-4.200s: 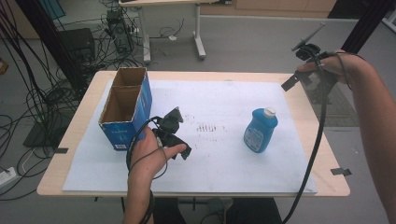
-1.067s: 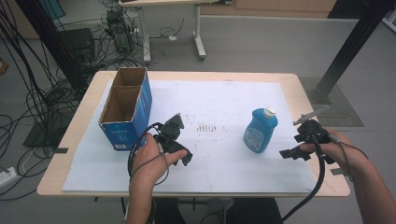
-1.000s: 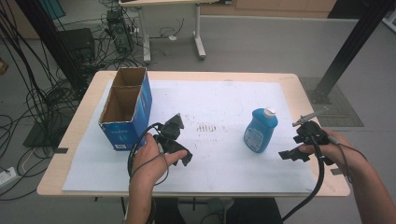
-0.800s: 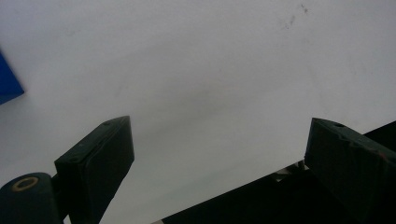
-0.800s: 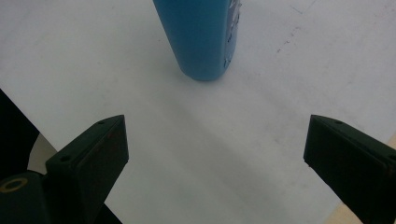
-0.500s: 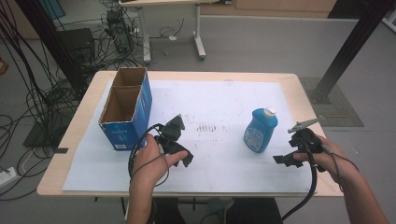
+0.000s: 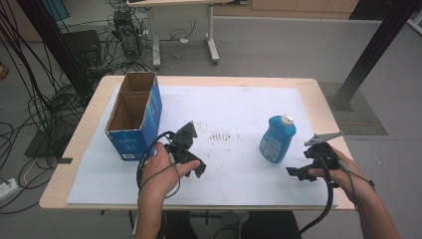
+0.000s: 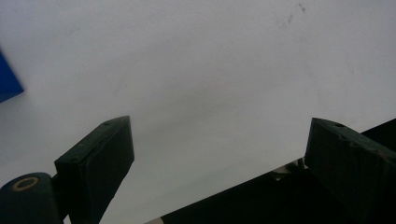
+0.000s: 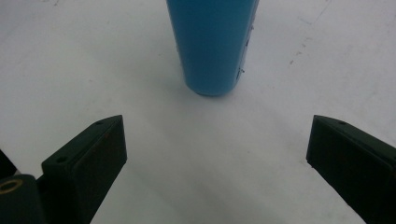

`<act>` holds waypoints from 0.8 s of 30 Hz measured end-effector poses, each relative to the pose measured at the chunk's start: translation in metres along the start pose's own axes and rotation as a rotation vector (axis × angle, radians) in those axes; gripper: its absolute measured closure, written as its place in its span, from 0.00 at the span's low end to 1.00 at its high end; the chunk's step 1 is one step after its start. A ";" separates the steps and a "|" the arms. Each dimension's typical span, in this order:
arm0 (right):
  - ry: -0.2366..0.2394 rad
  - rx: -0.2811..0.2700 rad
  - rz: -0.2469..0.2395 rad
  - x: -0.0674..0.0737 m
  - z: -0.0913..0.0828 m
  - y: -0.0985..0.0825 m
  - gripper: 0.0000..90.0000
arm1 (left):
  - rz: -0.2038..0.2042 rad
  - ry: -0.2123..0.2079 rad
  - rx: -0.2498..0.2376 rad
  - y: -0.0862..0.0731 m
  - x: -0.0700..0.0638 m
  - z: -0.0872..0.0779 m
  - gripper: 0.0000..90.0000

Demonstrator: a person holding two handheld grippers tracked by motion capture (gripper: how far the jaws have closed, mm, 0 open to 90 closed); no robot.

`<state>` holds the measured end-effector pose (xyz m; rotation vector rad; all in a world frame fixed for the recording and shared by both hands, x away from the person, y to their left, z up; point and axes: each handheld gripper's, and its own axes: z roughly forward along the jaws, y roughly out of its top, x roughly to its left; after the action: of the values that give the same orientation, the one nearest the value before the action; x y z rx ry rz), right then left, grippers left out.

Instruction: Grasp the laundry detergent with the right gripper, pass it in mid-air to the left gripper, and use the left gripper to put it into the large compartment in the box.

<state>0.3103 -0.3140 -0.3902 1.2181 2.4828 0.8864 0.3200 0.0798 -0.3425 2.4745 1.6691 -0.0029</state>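
From above, I could see the whole layout: my left gripper (image 7: 186, 149) sat low over the white sheet (image 7: 234, 109) just right of the blue cardboard box (image 7: 133, 115), while my right gripper (image 7: 311, 167) was near the table's right edge, a little in front and to the right of the blue bottle (image 7: 276, 140). That high view gave me the bottle's white cap (image 7: 287, 119) and its pale label, and the box's two open brown compartments, neither of which my gripper cameras caught.

My right gripper view gave what the overhead picture could not: the bottle (image 9: 212, 44) stood upright straight ahead of me, centred between my two black jaws but beyond their tips, not touching them. Its body was smooth, glossy blue plastic, rounded at the base, casting a soft shadow on the matte sheet. My right jaws were spread wide with nothing between them.

My left gripper view looked down on bare white sheet (image 8: 196, 79), faintly scuffed, with a sliver of the blue box (image 8: 9, 84) at the left edge and a dark edge below. Those jaws too stood wide apart and empty. The jaw pads on both grippers were flat, blocky and dull black.

The bottle was well apart from my left gripper, across the sheet's speckled middle.
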 end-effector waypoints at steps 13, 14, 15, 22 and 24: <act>-0.014 -0.151 0.001 0.002 0.011 -0.010 0.05 | 0.001 -0.002 0.009 -0.001 0.000 0.001 0.10; -0.010 -0.161 0.001 0.003 0.011 -0.011 0.05 | 0.004 -0.001 0.011 -0.001 0.000 0.001 0.10; -0.008 -0.175 -0.002 0.003 0.012 -0.012 0.05 | 0.004 -0.001 0.011 -0.001 0.000 0.001 0.10; 0.007 -0.204 -0.002 0.005 0.017 -0.015 0.05 | 0.008 -0.005 0.005 -0.001 -0.002 -0.001 0.10; 0.017 -0.219 0.001 0.006 0.018 -0.016 0.05 | 0.007 -0.005 0.006 -0.001 -0.002 -0.001 0.10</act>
<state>0.3049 -0.3096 -0.4142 1.1426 2.3235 1.1392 0.3179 0.0785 -0.3416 2.4826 1.6606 -0.0132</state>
